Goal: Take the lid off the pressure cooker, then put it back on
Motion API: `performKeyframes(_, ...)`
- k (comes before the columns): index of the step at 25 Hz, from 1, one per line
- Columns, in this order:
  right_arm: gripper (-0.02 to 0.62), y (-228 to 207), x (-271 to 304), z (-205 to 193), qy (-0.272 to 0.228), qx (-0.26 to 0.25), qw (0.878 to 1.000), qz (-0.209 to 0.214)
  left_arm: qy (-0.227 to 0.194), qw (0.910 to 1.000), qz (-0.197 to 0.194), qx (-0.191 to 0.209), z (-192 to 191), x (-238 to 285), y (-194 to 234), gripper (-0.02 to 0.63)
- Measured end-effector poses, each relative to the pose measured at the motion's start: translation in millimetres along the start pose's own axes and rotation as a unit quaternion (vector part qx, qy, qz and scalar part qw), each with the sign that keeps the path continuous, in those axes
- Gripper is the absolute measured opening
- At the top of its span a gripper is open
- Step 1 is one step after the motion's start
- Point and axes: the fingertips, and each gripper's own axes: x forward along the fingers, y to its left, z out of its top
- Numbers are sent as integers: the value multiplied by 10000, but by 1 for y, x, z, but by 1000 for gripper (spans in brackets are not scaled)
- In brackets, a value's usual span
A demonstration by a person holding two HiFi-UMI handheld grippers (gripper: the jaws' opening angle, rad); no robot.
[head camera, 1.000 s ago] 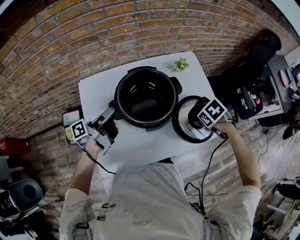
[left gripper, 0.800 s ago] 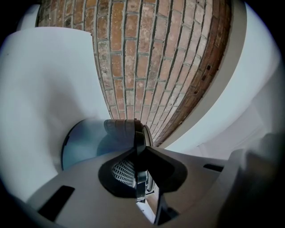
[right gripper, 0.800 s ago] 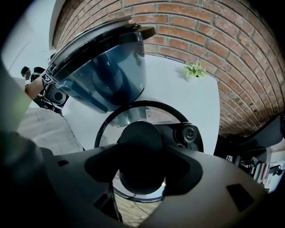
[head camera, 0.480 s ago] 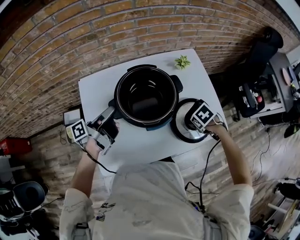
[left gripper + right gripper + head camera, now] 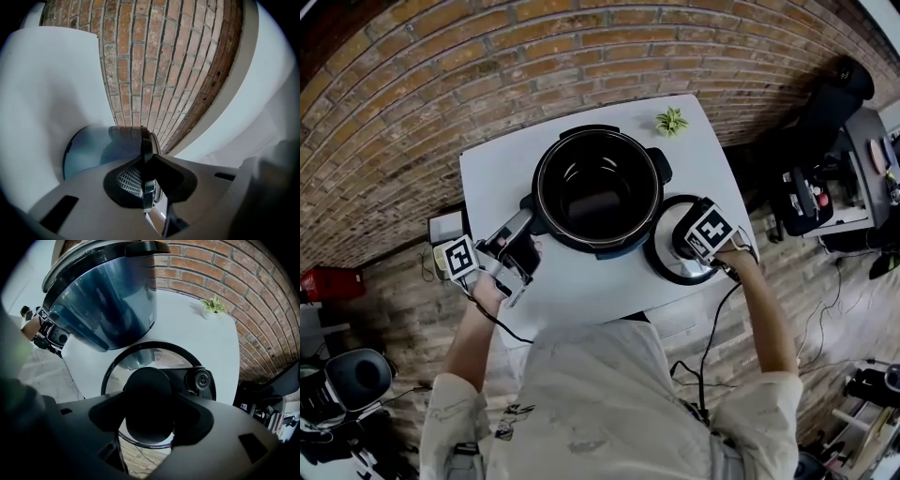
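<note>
Lid (image 5: 664, 263) on table (image 5: 581, 286), knob (image 5: 147, 392) in right gripper (image 5: 149, 417)

Overhead plus 2 close-ups, cooker (image 5: 597, 190) shared

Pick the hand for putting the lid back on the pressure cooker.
Right. The right tongs grip the knob on the lid beside the open pressure cooker; the left tongs clamp its side handle.

Setting, as we record it: workshop-style lab. Bare brick wall (image 5: 487, 84); white table (image 5: 497, 178); plank floor (image 5: 839, 314) with trailing cables (image 5: 713, 330); cluttered equipment bench (image 5: 825, 202); rolling chair (image 5: 352, 377).
</note>
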Motion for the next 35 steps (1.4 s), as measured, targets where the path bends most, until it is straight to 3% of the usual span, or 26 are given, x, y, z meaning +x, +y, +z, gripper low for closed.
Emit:
performKeyframes(13,298,-1,-1,-1,-175,-29,9998,-12,24,10000,-36,39,-1,0,0,67)
performKeyframes(18,302,0,-1,-2,-430,79,9990,75,-21,9995,156,279,1,-1,2,86)
performKeyframes(21,367,4,-3,2,-738,440,9955,397,-137,9992,196,320,5,-5,-1,138)
performKeyframes(23,373,2,-8,4,-1002,671,9915,488,-206,9990,199,352,9,-10,-2,157)
performKeyframes(28,388,0,-32,8,-1587,777,9838,288,-389,9984,201,350,15,-23,-4,198)
performKeyframes(35,390,10,-59,9,-2200,928,9710,69,-781,9963,214,282,29,-48,-3,207)
